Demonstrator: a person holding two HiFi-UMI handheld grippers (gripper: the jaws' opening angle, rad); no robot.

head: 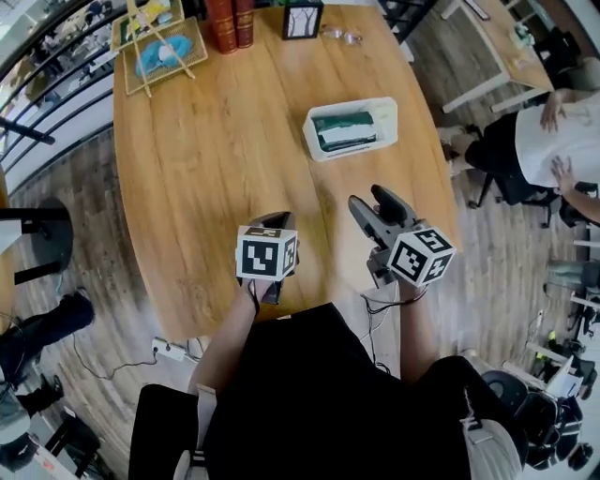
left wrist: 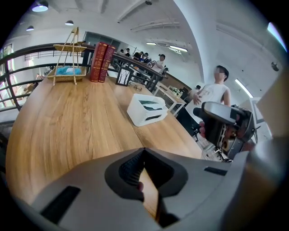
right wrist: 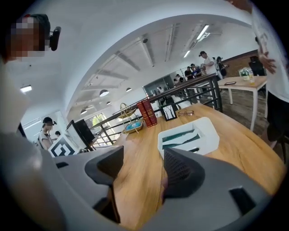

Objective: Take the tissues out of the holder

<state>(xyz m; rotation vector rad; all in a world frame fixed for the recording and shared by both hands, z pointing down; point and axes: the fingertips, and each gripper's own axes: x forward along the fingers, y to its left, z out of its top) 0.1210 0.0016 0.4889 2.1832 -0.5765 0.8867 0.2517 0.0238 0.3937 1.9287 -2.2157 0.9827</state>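
Observation:
A white tissue holder [head: 384, 120] sits on the wooden table [head: 206, 169], right of centre, with a green and white pack of tissues [head: 345, 129] lying inside it. My right gripper [head: 373, 200] hovers near the table's front edge, short of the holder, open and empty. In the right gripper view the holder [right wrist: 210, 135] and tissues [right wrist: 179, 135] lie just beyond the right gripper [right wrist: 142, 158]. My left gripper [head: 275, 220] is to the left, near the front edge, shut on nothing. The left gripper [left wrist: 143, 151] looks toward the holder [left wrist: 140, 113] from a distance.
At the table's far end stand a wire basket stand [head: 164, 52], red books [head: 230, 23], a small picture frame [head: 302, 19] and a pair of glasses [head: 342, 36]. A person [head: 562, 131] sits at the right beyond the table edge. A power strip [head: 171, 352] lies on the floor.

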